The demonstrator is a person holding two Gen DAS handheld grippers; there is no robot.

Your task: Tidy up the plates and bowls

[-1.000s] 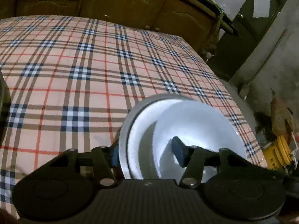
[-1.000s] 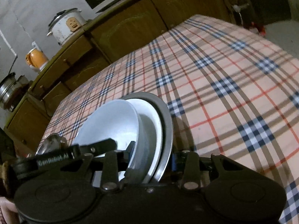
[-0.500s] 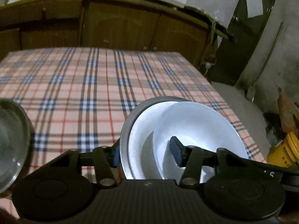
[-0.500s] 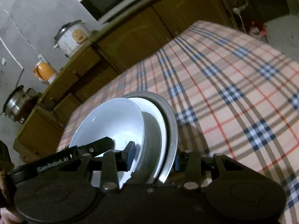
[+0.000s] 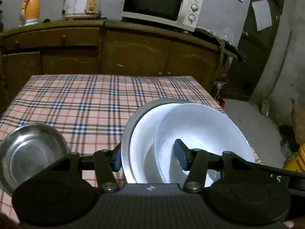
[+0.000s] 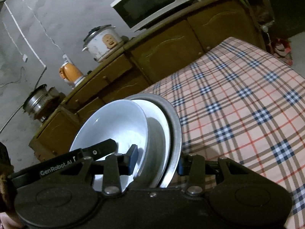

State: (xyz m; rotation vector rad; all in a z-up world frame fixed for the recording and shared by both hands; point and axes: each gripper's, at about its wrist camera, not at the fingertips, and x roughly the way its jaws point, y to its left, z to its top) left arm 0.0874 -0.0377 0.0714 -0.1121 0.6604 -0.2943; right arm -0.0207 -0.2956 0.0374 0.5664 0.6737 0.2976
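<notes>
A stack of a metal plate, a white plate and a white bowl is held up off the plaid table between both grippers. My left gripper is shut on one side of the stack, one pad under the metal plate, the other inside the bowl. My right gripper is shut on the opposite side; the white bowl and the metal plate show there, and the left gripper's finger reaches in from the left. A separate steel bowl sits on the table at the left.
The plaid tablecloth stretches ahead to a wooden cabinet carrying a microwave, a rice cooker and an orange kettle. The table's right edge drops to a concrete floor. A steel pot stands at the cabinet's left end.
Both grippers have risen and tilted back with the stack, so the cabinet and appliances have come into view. The steel bowl has come into view at the left. The grips are unchanged.
</notes>
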